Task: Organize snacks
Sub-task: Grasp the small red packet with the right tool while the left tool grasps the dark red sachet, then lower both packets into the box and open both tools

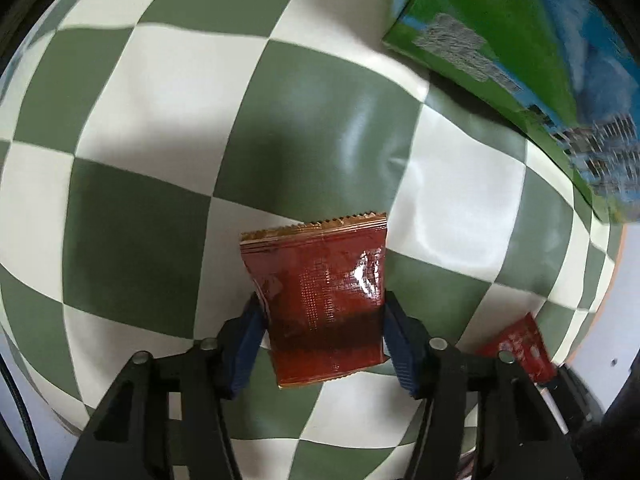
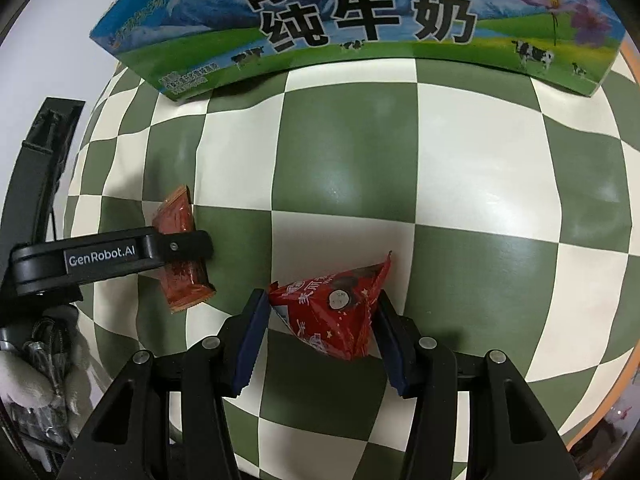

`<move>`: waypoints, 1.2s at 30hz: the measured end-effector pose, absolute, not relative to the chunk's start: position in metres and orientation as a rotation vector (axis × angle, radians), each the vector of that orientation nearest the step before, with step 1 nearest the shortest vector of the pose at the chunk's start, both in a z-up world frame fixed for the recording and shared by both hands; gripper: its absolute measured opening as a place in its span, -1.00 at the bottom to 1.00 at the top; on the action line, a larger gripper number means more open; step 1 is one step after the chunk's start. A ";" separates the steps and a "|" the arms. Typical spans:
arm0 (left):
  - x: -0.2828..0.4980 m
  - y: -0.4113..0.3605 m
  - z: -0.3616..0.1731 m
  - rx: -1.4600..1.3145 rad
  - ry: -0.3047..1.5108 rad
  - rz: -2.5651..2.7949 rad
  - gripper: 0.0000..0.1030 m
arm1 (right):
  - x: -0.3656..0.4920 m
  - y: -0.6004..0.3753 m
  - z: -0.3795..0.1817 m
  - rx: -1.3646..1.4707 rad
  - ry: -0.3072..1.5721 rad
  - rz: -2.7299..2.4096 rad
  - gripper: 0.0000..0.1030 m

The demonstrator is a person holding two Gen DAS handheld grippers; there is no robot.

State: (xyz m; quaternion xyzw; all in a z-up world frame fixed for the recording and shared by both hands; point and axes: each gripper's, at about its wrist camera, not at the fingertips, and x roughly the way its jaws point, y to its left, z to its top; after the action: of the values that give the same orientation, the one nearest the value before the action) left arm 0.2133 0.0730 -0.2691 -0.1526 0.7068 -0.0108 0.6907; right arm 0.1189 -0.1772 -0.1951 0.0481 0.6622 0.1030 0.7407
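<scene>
- Two claws, two light, crinkly packets: your left claw (image 1: pixel 322 334) pinches the brown sachet (image 1: pixel 316 300) across its sides, above the desk (image 1: pixel 160 120).
- Your right claw (image 2: pixel 320 334) closes on the red triangular packet (image 2: pixel 334 312); grip gently, since foil slips.

The milk carton (image 2: pixel 360 28) reads "青海牛奶 纯牛奶" in big black characters, and the left hand-held gripper (image 2: pixel 176 246) carries a "GenRobot.AI" label.
</scene>
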 end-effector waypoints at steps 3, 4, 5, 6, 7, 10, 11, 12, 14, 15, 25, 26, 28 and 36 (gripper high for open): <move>0.211 0.050 -0.261 -0.274 1.564 -0.048 0.04 | 0.117 -0.174 -0.190 0.101 1.433 0.234 0.05; 0.208 0.046 -0.256 -0.271 1.558 -0.061 0.04 | 0.117 -0.175 -0.189 0.102 1.431 0.239 0.05; 0.210 0.034 -0.251 -0.266 1.551 -0.075 0.04 | 0.118 -0.175 -0.187 0.110 1.429 0.244 0.05; 0.212 0.025 -0.244 -0.253 1.535 -0.089 0.04 | 0.117 -0.176 -0.183 0.119 1.424 0.253 0.05; 0.211 0.019 -0.232 -0.241 1.510 -0.109 0.04 | 0.116 -0.177 -0.177 0.125 1.413 0.261 0.05; 0.217 -0.003 -0.194 -0.227 1.438 -0.176 0.04 | 0.115 -0.184 -0.152 0.146 1.363 0.288 0.05; 0.223 -0.012 -0.172 -0.226 1.396 -0.211 0.04 | 0.115 -0.187 -0.142 0.156 1.345 0.293 0.05; 0.228 -0.017 -0.156 -0.224 1.365 -0.233 0.04 | 0.117 -0.191 -0.133 0.166 1.329 0.298 0.05; 0.243 -0.027 -0.121 -0.218 1.303 -0.278 0.04 | 0.122 -0.203 -0.106 0.190 1.280 0.303 0.05; 0.253 -0.034 -0.102 -0.221 1.275 -0.303 0.04 | 0.127 -0.211 -0.090 0.199 1.248 0.301 0.05; 0.358 -0.050 -0.052 -0.225 1.234 -0.396 0.04 | 0.229 -0.265 -0.006 0.233 1.058 0.208 0.05; 0.378 -0.054 -0.056 -0.216 1.257 -0.394 0.04 | 0.245 -0.270 -0.008 0.237 1.068 0.200 0.05; 0.406 -0.056 -0.066 -0.204 1.291 -0.373 0.04 | 0.270 -0.276 -0.013 0.240 1.087 0.187 0.05; 0.479 -0.066 -0.129 -0.164 1.445 -0.305 0.04 | 0.362 -0.287 -0.054 0.241 1.220 0.134 0.05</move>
State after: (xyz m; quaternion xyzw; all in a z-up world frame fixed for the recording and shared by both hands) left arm 0.4788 -0.0656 -0.1291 -0.0747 0.6580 -0.1389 0.7363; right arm 0.3621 -0.2874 -0.0542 0.1128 0.5711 0.0627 0.8107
